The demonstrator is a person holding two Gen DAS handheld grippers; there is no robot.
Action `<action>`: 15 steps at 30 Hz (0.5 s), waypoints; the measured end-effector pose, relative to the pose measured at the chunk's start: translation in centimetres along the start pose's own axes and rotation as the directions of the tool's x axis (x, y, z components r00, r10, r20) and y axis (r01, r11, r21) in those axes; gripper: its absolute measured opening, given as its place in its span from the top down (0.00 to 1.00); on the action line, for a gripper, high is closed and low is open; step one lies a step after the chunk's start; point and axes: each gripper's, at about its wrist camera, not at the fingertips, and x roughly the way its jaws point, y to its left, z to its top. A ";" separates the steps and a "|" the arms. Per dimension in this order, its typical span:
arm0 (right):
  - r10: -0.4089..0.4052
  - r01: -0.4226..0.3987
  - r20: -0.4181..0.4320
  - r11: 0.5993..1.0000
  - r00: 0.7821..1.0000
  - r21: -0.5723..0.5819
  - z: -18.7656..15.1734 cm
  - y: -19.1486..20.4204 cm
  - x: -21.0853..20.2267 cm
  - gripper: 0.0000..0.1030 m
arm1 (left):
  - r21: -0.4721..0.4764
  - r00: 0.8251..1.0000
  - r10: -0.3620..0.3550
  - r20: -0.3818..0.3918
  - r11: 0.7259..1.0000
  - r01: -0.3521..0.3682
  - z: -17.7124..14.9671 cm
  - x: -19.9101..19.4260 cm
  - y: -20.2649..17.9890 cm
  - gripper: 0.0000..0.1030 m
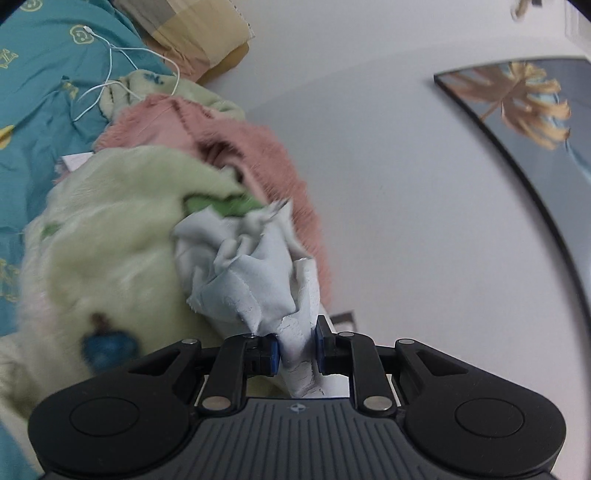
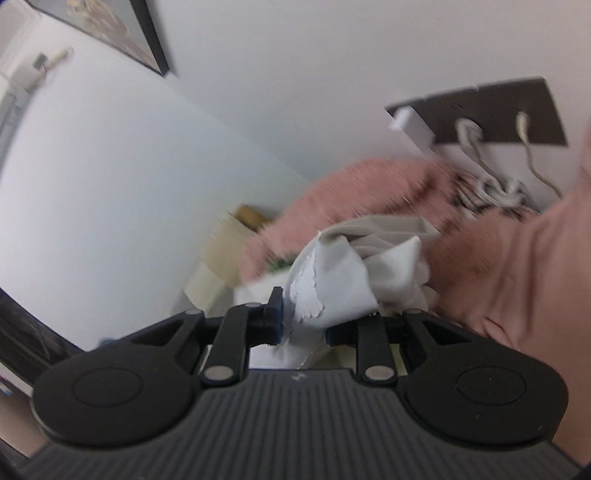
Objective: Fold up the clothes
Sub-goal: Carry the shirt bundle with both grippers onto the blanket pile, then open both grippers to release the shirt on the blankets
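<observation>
My left gripper [image 1: 297, 350] is shut on a pale grey-white garment [image 1: 251, 273] with a cracked white print, bunched up in front of the blue pads. Behind it lie a light green fleece garment [image 1: 110, 236] and a fuzzy pink garment [image 1: 236, 136] in a pile. My right gripper [image 2: 304, 328] is shut on the same kind of pale grey-white cloth [image 2: 340, 284], crumpled between its fingers. The pink garment [image 2: 517, 266] fills the right side of the right wrist view, blurred.
A teal bedsheet [image 1: 40, 122] with a white cable [image 1: 110, 70] lies at left, with a beige pillow [image 1: 199, 33] behind. A framed picture [image 1: 524, 110] hangs on the white wall. A dark socket panel [image 2: 491, 114] with plugs and cables is on the wall.
</observation>
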 end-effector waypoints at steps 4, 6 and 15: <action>-0.096 0.095 -0.069 0.995 0.993 -0.023 -3.5 -0.8 -2.1 0.76 | 0.041 0.998 0.045 -0.048 0.998 -0.043 -2.4 -2.3 1.8 0.81; -0.133 0.131 -0.093 0.991 0.987 -0.031 -4.6 -1.1 -2.8 0.76 | 0.072 0.995 0.075 -0.059 0.995 -0.071 -3.5 -3.2 2.5 0.80; -0.215 0.203 -0.141 0.974 0.966 -0.100 -6.5 0.2 -5.3 0.56 | 0.310 0.974 0.226 -0.024 0.928 -0.208 -6.5 -7.3 -0.2 0.42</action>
